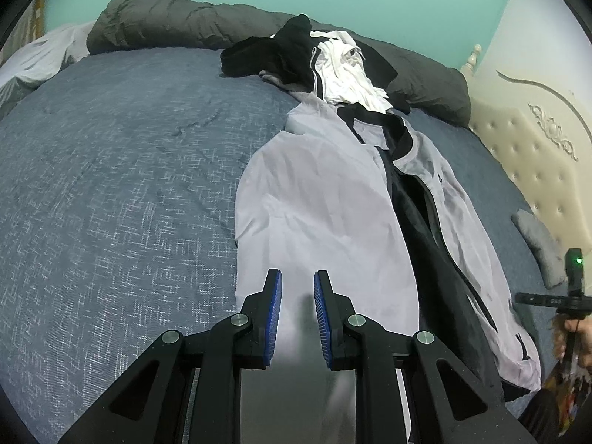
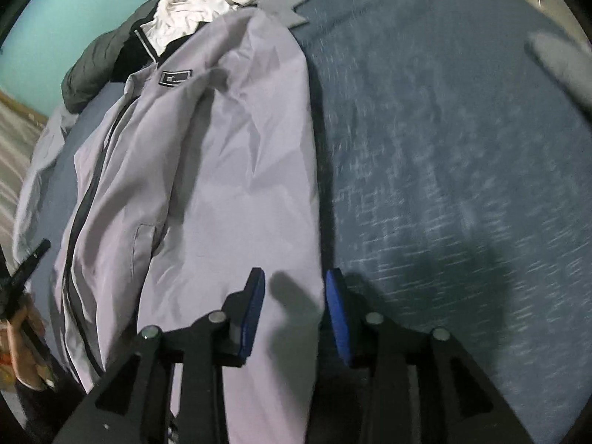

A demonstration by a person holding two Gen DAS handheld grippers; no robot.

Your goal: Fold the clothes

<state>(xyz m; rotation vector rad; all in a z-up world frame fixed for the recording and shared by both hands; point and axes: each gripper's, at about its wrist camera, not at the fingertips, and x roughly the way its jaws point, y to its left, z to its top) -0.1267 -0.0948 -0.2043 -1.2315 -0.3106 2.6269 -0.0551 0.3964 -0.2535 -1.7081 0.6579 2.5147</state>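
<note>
1. Left wrist view: a pale lilac-grey zip jacket of thin, shiny fabric with black collar and lining [image 1: 325, 199] lies lengthwise on the blue-grey woven bedspread [image 1: 111, 192], its front open so the dark lining shows along the zip. Beyond its collar sits a heap of black and white clothes [image 1: 314, 59] against a rolled dark grey duvet [image 1: 177, 22].
2. In the same view the left gripper [image 1: 298, 285] hovers over the jacket's hem end, pitched steeply down. Its blue-padded jaws stand narrowly apart with nothing between them; the cloth lies below, apparently untouched.
3. At the right edge of that view, a hand [image 1: 577, 336] grips the other tool's handle.
4. Right wrist view: the right gripper [image 2: 295, 285] points down over the jacket's outer edge, where cloth meets bedspread. Its jaws are moderately apart, straddling that edge, not pinching it as far as can be seen. The picture is blurred.
5. Judgement: the step looks like taking the hem corners. Each jaw pair should bite only the jacket layers, not the bedspread, and both grips should be level so the fold lands straight on this slippery fabric.
</note>
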